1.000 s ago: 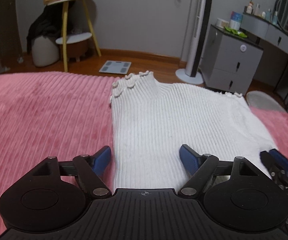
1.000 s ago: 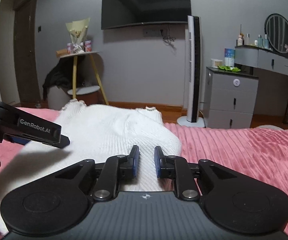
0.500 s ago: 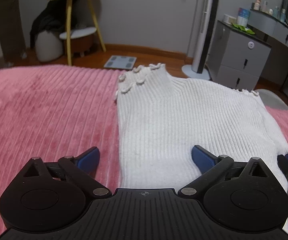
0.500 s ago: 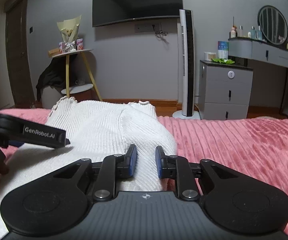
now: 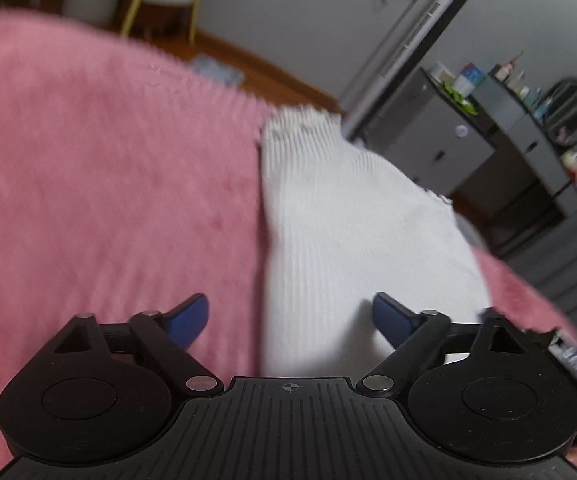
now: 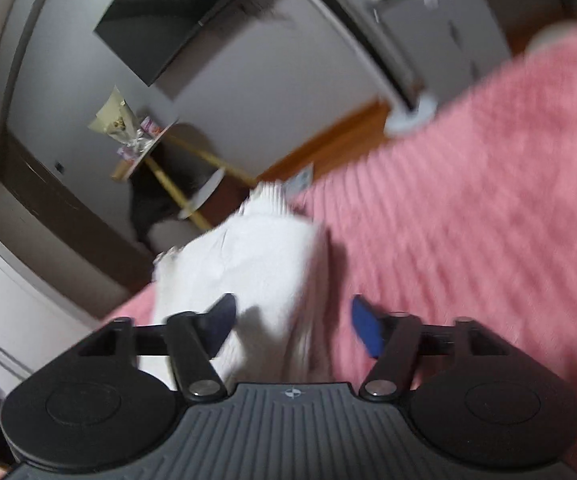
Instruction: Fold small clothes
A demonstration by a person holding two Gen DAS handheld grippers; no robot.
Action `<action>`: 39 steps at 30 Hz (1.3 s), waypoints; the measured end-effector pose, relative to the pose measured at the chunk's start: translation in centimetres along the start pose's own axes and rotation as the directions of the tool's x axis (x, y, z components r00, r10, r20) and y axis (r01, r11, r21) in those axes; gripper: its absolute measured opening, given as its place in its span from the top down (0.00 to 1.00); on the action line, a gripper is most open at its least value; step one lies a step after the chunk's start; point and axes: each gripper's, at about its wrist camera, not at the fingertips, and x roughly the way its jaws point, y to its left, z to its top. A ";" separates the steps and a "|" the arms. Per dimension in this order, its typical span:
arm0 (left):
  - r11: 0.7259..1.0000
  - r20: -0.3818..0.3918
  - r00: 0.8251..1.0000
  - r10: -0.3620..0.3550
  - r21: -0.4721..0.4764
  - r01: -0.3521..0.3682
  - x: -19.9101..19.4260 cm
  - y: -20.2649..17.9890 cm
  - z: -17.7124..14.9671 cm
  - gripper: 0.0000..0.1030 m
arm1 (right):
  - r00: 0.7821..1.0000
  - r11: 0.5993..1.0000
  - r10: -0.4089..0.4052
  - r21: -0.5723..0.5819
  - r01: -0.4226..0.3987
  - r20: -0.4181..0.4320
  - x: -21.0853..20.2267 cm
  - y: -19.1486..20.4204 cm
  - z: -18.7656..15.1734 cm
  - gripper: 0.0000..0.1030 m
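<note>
below, pink ribbed blanket (image 5: pixel 108 184) spread under both pairs of fingers. white knit sweater (image 5: pixel 352 240) lying on it, near edge between left gripper (image 5: pixel 290 318) fingers, wide apart. likewise between right gripper (image 6: pixel 292 320) fingers, wide, gripping nothing.

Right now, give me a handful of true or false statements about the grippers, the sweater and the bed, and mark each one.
1. The left gripper has its jaws spread wide. True.
2. The white sweater lies on a blue sheet. False: it lies on a pink blanket.
3. The right gripper is clamped shut on the sweater. False: its jaws stand open.
4. The sweater's near edge sits between the right gripper's fingers. True.
5. The sweater is black. False: it is white ribbed knit.
</note>
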 end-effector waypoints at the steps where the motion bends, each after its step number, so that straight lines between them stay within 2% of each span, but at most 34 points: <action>1: 1.000 -0.015 0.999 -0.029 -0.011 0.029 0.5 0.1 0.0 0.13 | 0.999 0.999 0.034 0.028 -0.033 -0.024 0.4 -0.4 -0.2 0.34; 4: 0.995 -0.064 0.993 -0.096 -0.009 0.095 2.4 -0.1 0.0 0.09 | 0.997 0.997 0.067 0.028 -0.066 -0.029 0.9 -0.6 -0.6 0.33; 6: 0.995 -0.056 0.993 -0.104 -0.007 0.103 3.3 -0.3 0.4 0.08 | 0.995 0.995 0.095 0.041 -0.094 -0.020 1.1 -0.6 -0.7 0.32; 9: 0.989 -0.052 0.989 -0.140 -0.060 0.136 4.2 -0.1 1.1 0.17 | 0.993 0.992 0.119 0.038 -0.119 -0.004 1.7 -0.6 -0.9 0.33; 13: 0.984 -0.056 0.986 -0.156 -0.093 0.150 5.0 0.1 1.7 0.39 | 0.994 0.994 0.105 -0.003 -0.105 0.018 2.7 0.3 -1.5 0.41; 16: 0.969 -0.052 0.980 -0.193 -0.165 0.182 4.6 1.2 2.0 0.58 | 0.994 0.995 0.103 -0.019 -0.102 0.025 2.7 0.6 -1.8 0.58; 17: 0.968 -0.049 0.980 -0.194 -0.170 0.183 4.3 1.1 2.2 0.60 | 0.994 0.995 0.100 -0.018 -0.100 0.034 2.6 0.7 -1.9 0.60; 19: 0.977 -0.031 0.982 -0.186 -0.116 0.181 3.0 0.3 2.4 0.63 | 0.994 0.994 0.105 -0.026 -0.104 0.044 2.4 1.4 -1.9 0.63; 24: 0.986 0.009 0.986 -0.167 0.011 0.167 -1.1 -1.7 3.1 0.63 | 0.984 0.981 0.172 -0.093 -0.167 0.043 1.2 4.8 -2.1 0.65; 29: 0.993 0.047 0.996 -0.076 0.091 0.072 -5.7 -0.5 2.0 0.63 | 0.979 0.965 0.203 -0.160 -0.206 -0.035 1.0 8.4 -4.4 0.65; 31: 0.998 0.046 0.998 -0.033 0.064 0.030 -6.3 1.2 0.8 0.62 | 0.974 0.960 0.211 -0.169 -0.222 -0.077 1.2 9.0 -5.5 0.65; 33: 1.000 0.015 1.000 0.014 0.018 -0.014 -6.0 2.9 -0.5 0.59 | 0.976 0.958 0.185 -0.198 -0.206 -0.117 1.9 9.6 -6.6 0.65; 35: 0.994 0.016 0.994 0.107 -0.013 -0.107 -6.1 4.1 -1.8 0.52 | 0.978 0.960 0.142 -0.219 -0.173 -0.150 2.6 9.8 -7.5 0.57; 36: 0.993 0.038 0.993 0.110 -0.040 -0.108 -6.9 4.5 -2.5 0.51 | 0.983 0.963 0.109 -0.231 -0.141 -0.144 2.7 9.9 -7.7 0.49; 39: 0.987 0.103 0.992 0.071 -0.152 -0.055 -10.2 5.6 -5.2 0.48 | 0.989 0.975 0.076 -0.197 -0.100 -0.126 1.6 10.0 -7.6 0.46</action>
